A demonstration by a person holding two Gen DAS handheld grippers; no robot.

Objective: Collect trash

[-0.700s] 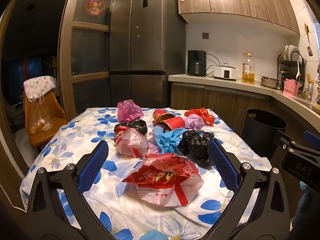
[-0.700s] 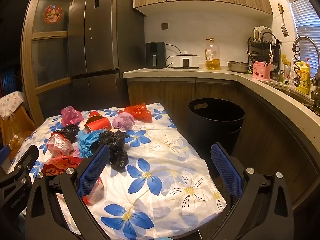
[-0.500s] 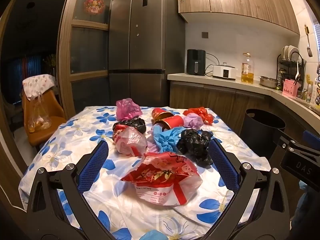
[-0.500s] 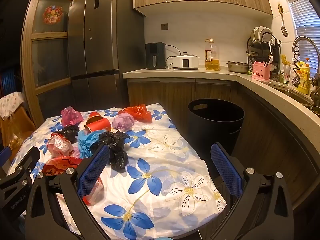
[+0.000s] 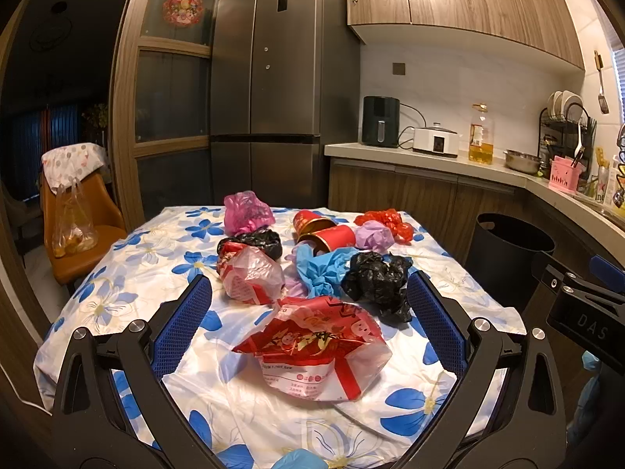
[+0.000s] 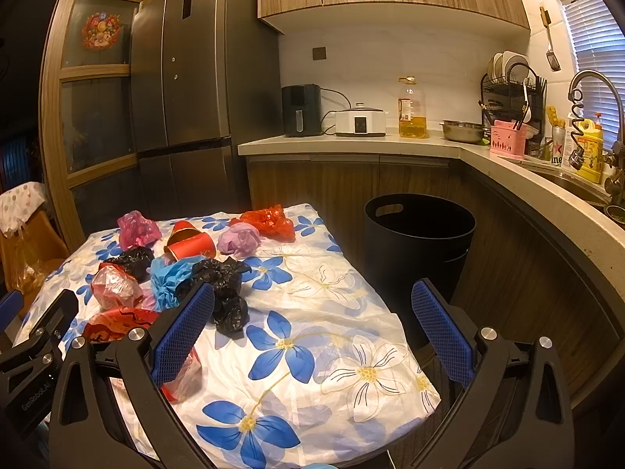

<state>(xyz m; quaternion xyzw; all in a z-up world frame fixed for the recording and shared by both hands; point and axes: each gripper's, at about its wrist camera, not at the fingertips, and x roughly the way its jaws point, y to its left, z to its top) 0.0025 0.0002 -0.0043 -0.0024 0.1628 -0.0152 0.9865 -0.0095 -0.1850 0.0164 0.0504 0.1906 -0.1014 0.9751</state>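
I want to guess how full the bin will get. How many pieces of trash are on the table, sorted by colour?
Red and clear printed bags: 2
Black bags: 2
Red cups: 2
Pink bag: 1
Blue bag: 1
Purple bag: 1
Red bag: 1
Total: 10

Crumpled bags (image 5: 312, 269) heaped on table (image 5: 129, 273)

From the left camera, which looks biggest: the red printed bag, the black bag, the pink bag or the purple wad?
1. Red printed bag, though it lies nearest.
2. Black bag.
3. Pink bag.
4. Purple wad, smallest, but it lies farther off.
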